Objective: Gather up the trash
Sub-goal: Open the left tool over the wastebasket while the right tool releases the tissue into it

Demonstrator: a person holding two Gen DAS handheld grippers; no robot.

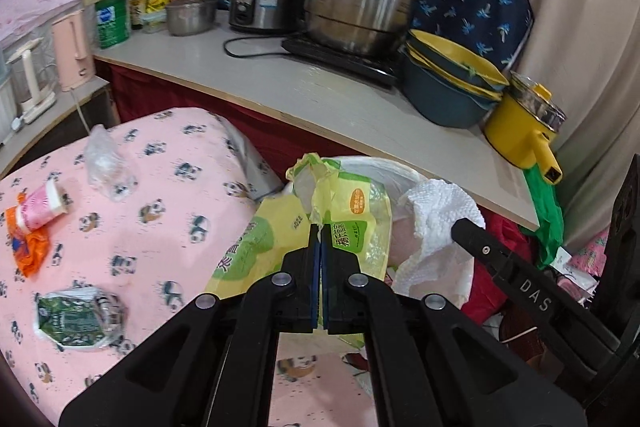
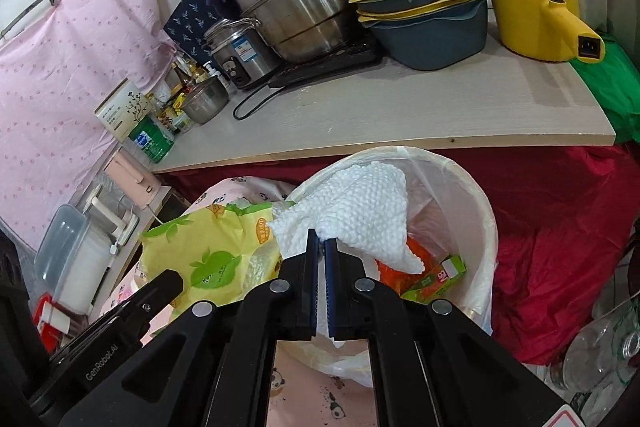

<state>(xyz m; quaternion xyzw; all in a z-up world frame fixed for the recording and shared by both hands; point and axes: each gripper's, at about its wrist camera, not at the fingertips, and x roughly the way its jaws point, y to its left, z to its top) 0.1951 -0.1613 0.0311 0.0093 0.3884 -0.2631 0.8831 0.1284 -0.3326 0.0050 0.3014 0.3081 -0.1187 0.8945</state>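
Both grippers pinching trash at the lined bin

Left gripper (image 1: 321,229), jaws pressed together, pinches a yellow-green plastic wrapper (image 1: 280,231) printed with Chinese characters, held at the left rim of the white-lined trash bin (image 2: 472,211). Right gripper (image 2: 321,241), marked "DAS" on its side, pinches a white paper towel (image 2: 360,203) above the bin's opening (an orange wrapper and a green box lettered "NB" lie inside). Left of the bin, on the pink panda cloth (image 1: 160,227), lie a green packet (image 1: 74,319), a clear bag (image 1: 106,163) and an orange wrapper (image 1: 26,247). Behind the bin, a steel pot (image 2: 296,11) reads "ASD".
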